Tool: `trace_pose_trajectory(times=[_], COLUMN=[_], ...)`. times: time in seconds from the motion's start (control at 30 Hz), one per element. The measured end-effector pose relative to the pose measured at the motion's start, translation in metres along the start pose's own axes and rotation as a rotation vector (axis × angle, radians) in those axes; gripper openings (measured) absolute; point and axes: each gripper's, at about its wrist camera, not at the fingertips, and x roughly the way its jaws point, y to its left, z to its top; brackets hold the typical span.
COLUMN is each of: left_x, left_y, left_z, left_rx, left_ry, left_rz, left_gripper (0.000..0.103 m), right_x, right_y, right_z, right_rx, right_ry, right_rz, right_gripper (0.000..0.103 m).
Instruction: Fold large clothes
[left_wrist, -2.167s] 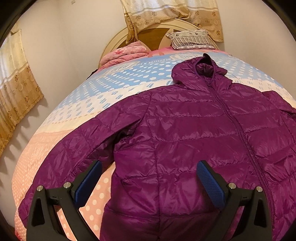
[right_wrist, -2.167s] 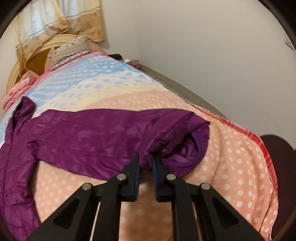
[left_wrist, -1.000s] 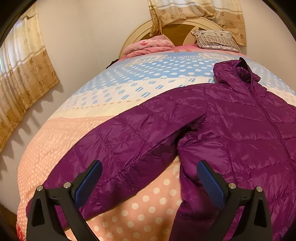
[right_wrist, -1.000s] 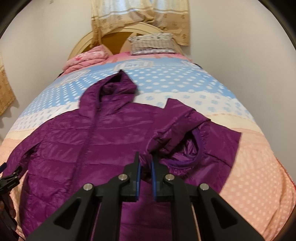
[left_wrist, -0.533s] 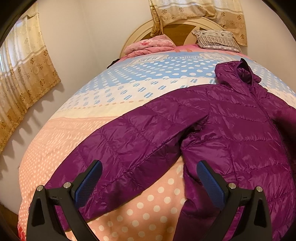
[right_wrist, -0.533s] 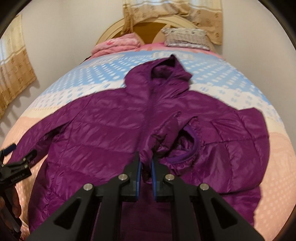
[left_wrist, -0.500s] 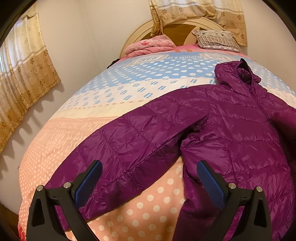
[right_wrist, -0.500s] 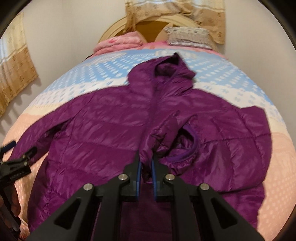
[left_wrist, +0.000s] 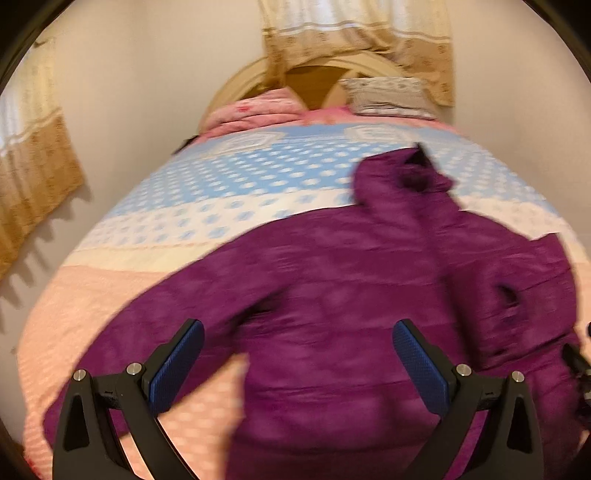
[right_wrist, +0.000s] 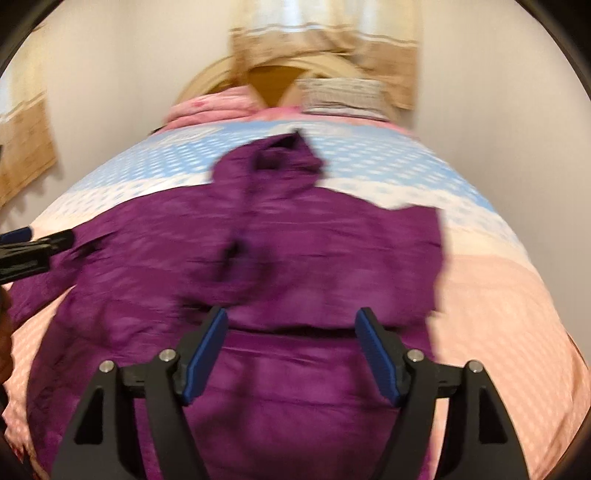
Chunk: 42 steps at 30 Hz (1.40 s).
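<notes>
A purple hooded puffer jacket (left_wrist: 351, 295) lies front up on the bed, hood toward the headboard. It also shows in the right wrist view (right_wrist: 295, 280). Its right sleeve (right_wrist: 332, 258) is folded across the chest, cuff near the zip. Its left sleeve (left_wrist: 155, 317) stretches out toward the bed's left edge. My left gripper (left_wrist: 295, 365) is open and empty, above the jacket's lower left side. My right gripper (right_wrist: 291, 347) is open and empty, just above the jacket's waist. Both views are blurred.
The bed (left_wrist: 221, 192) has a dotted blue, cream and peach cover. A pink quilt (left_wrist: 255, 110) and a grey pillow (left_wrist: 388, 92) lie at the headboard. Curtains (left_wrist: 33, 177) hang on the left wall. The left gripper shows at the right wrist view's left edge (right_wrist: 29, 247).
My right gripper has opened and let go of the right sleeve cuff, which now lies on the jacket's chest. My left gripper has swung right, over the jacket's body.
</notes>
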Motion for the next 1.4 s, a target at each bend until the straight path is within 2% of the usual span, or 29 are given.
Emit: trace_pose_trajectory(times=[0.1,0.3,0.47,0.57,0.63,0.67,0.7,0.73,0.87,0.97,1.03,1.1,1.23,1.4], left_x=[0.002,0.019,0.031,0.045,0.048,0.051,0.056,0.059,0.053,0.051,0.047,0.041,0.041,0.048], left_y=[-0.042,-0.118,-0.159,-0.156,-0.146,-0.141,-0.136,-0.129,-0.107,-0.096,-0.087,-0.081,-0.077,-0.09], left_z=[0.007,0.011,0.006,0.005,0.003,0.003,0.004,0.005,0.007,0.008,0.009,0.011,0.013,0.016], left_rx=[0.032,0.086,0.18,0.194,0.185,0.184,0.183,0.174,0.167,0.166,0.13,0.079,-0.026,-0.037], left_ry=[0.01,0.045,0.032,0.028,0.022,0.037,0.066,0.08,0.035,0.018,0.017,0.015,0.044,0.061], left_rz=[-0.091,-0.166,-0.13,-0.107,-0.12,-0.144,-0.178,-0.197,-0.167,-0.161,-0.229,-0.258,-0.441,-0.389], left_gripper=[0.102,0.102,0.102,0.101,0.075,0.041,0.017,0.012,0.004,0.002,0.002,0.003,0.004,0.014], right_x=[0.003,0.007,0.017,0.02,0.021,0.023,0.024,0.026,0.028,0.028,0.029,0.03,0.031,0.031], right_y=[-0.025,-0.053,-0.054,-0.055,-0.057,-0.058,-0.059,-0.06,-0.064,-0.063,-0.06,-0.057,-0.052,-0.054], right_z=[-0.008,-0.028,-0.046,-0.05,-0.05,-0.05,-0.051,-0.051,-0.056,-0.057,-0.056,-0.056,-0.056,-0.057], right_rx=[0.031,0.088,0.072,0.077,0.087,0.089,0.093,0.099,0.118,0.12,0.107,0.089,0.057,0.066], right_ry=[0.021,0.023,0.041,0.038,0.042,0.048,0.059,0.067,0.077,0.081,0.084,0.088,0.088,0.091], right_rz=[-0.053,-0.089,-0.099,-0.077,-0.067,-0.064,-0.058,-0.053,-0.045,-0.055,-0.079,-0.105,-0.139,-0.129], right_gripper=[0.076,0.083,0.083,0.083,0.084,0.085,0.085,0.085,0.088,0.09,0.091,0.093,0.093,0.093])
